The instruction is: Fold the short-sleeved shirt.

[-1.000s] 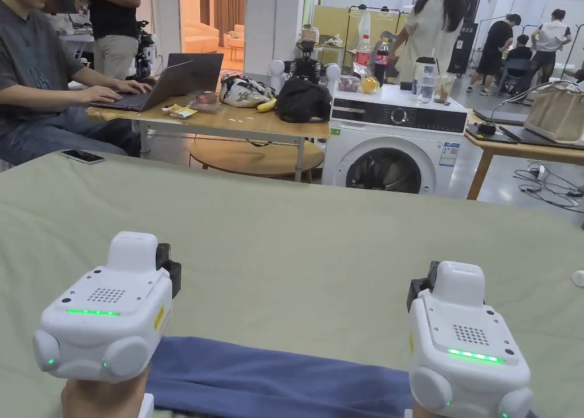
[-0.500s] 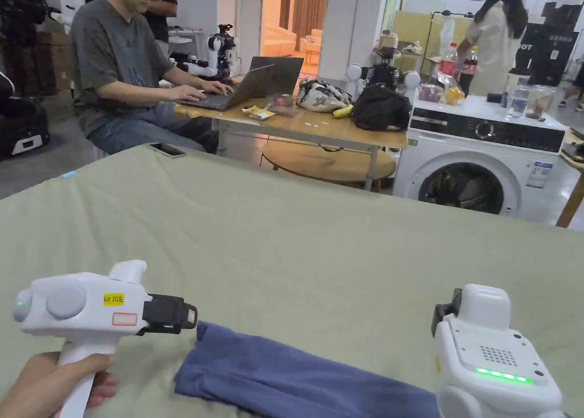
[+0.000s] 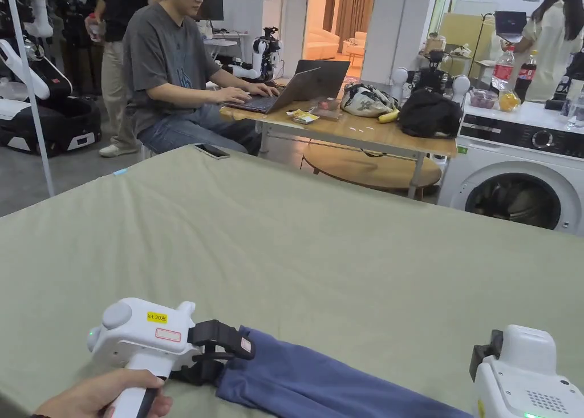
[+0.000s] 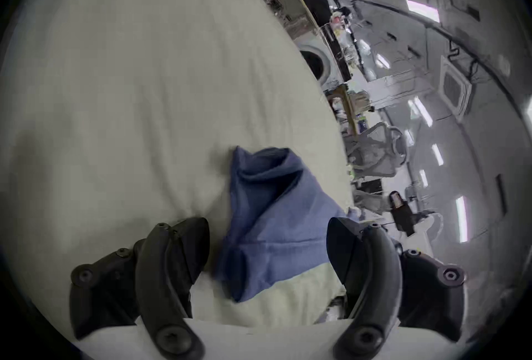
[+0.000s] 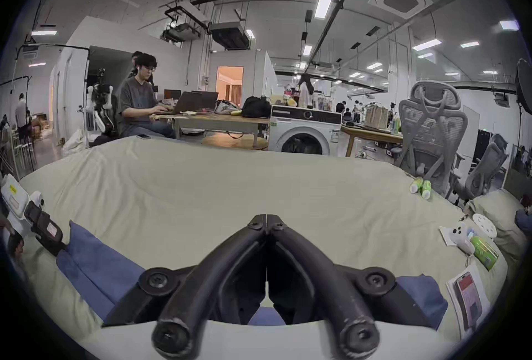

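Observation:
A blue short-sleeved shirt [image 3: 319, 385] lies folded into a long band along the near edge of the green bed cover [image 3: 319, 248]. My left gripper [image 3: 231, 361] lies on its side at the band's left end. In the left gripper view it [image 4: 267, 228] is open, and the shirt's end [image 4: 267, 222] lies between the jaws without either pressing on it. My right gripper [image 5: 266, 219] is shut with nothing between its jaws, above the shirt's right part [image 5: 417, 297]. Its white housing [image 3: 530, 373] sits at the lower right of the head view.
A phone [image 3: 211, 150] lies at the cover's far edge. Beyond it are a person at a laptop on a wooden table [image 3: 348, 133] and a washing machine [image 3: 519, 179]. Green bottles [image 5: 420, 186], a controller [image 5: 459, 233] and a phone [image 5: 469, 297] lie on the right.
My left gripper has turned onto its side, moved up to the shirt's left end and opened its jaws around it. The head camera has swung left; the right gripper stays shut.

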